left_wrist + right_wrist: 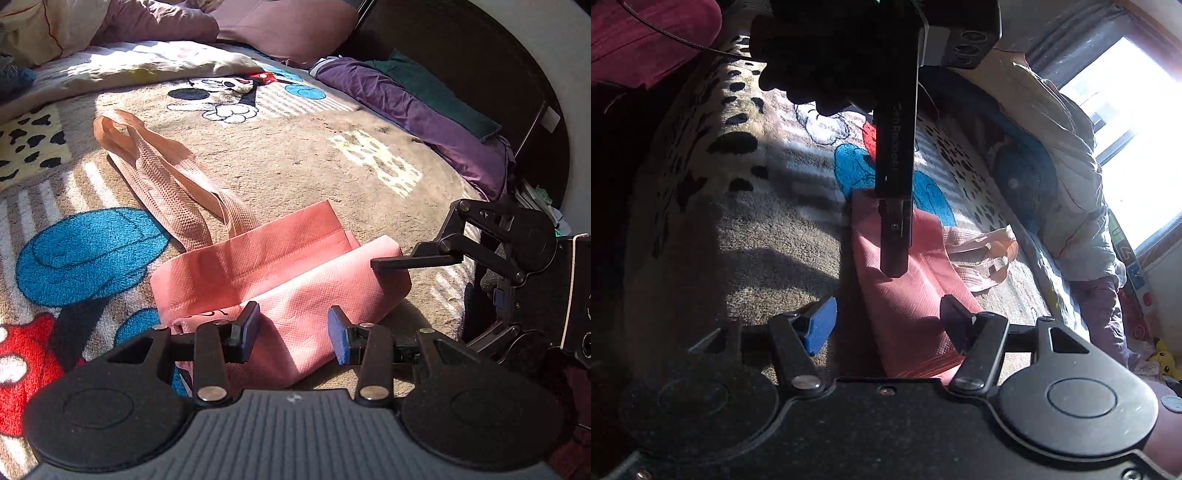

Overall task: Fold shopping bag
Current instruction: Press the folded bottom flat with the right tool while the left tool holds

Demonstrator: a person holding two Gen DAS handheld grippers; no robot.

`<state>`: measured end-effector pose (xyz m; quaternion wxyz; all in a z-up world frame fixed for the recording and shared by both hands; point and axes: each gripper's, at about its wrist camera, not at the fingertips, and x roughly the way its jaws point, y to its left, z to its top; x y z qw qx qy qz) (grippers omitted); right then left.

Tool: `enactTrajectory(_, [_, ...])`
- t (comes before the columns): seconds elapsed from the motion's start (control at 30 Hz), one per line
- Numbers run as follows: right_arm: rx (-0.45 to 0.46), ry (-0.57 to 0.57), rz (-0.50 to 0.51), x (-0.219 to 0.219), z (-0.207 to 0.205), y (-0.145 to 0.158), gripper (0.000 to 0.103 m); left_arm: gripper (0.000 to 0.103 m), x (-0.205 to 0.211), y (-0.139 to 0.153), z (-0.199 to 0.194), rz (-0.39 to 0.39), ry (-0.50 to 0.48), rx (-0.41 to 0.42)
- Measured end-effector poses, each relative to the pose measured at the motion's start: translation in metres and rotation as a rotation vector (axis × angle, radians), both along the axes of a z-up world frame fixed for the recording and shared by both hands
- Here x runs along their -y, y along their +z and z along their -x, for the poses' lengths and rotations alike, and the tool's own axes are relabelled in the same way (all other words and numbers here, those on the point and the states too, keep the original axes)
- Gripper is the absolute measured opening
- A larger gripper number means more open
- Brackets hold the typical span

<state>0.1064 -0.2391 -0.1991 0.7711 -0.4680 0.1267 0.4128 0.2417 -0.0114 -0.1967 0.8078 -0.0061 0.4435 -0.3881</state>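
Your pink woven-fabric shopping bag [280, 273] lies in the lower middle of the left wrist view, on a plush cartoon-print blanket [314, 155] spread over the bed. Its body is already doubled into a narrow band with a raised flap along the top, and its two peach webbing handles [162, 173] trail away toward the upper left.

Your left tool [293, 326] stands well open, its blue pads straddling the near edge of the bag and gripping nothing. Your right tool [890, 321] is open too, one pad on the blanket and the other over the bag's end, with nothing held.

This cloth looks light, thin and limp, yet creased enough to hold a fold; it will likely slide on the pile and spring open. Pinch through all layers at a corner or folded edge, not a single sheet.
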Motion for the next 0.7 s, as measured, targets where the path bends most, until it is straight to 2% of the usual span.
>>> enactTrajectory(0.23, [-0.118, 0.008, 0.010, 0.013, -0.047, 0.011, 0.059, 0.040, -0.008, -0.003, -0.013, 0.049, -0.033, -0.061])
enactTrajectory(0.33, [-0.081, 0.040, 0.026, 0.019, -0.046, 0.008, 0.058, 0.039, -0.011, -0.004, -0.013, 0.066, -0.032, -0.061])
enactTrajectory(0.47, [0.125, 0.130, 0.107, 0.018, -0.017, -0.006, 0.053, 0.037, -0.007, -0.001, -0.009, 0.040, -0.048, -0.029])
enactTrajectory(0.5, [0.143, 0.138, 0.115, 0.018, -0.012, -0.009, 0.052, 0.037, -0.006, 0.000, -0.008, 0.034, -0.052, -0.021])
enactTrajectory(0.63, [0.113, 0.133, 0.107, 0.018, -0.013, -0.009, 0.050, 0.037, -0.001, 0.003, -0.004, 0.008, -0.068, 0.011])
enactTrajectory(0.7, [0.034, 0.104, 0.090, 0.019, -0.022, -0.004, 0.049, 0.037, 0.001, 0.004, -0.002, -0.004, -0.076, 0.026])
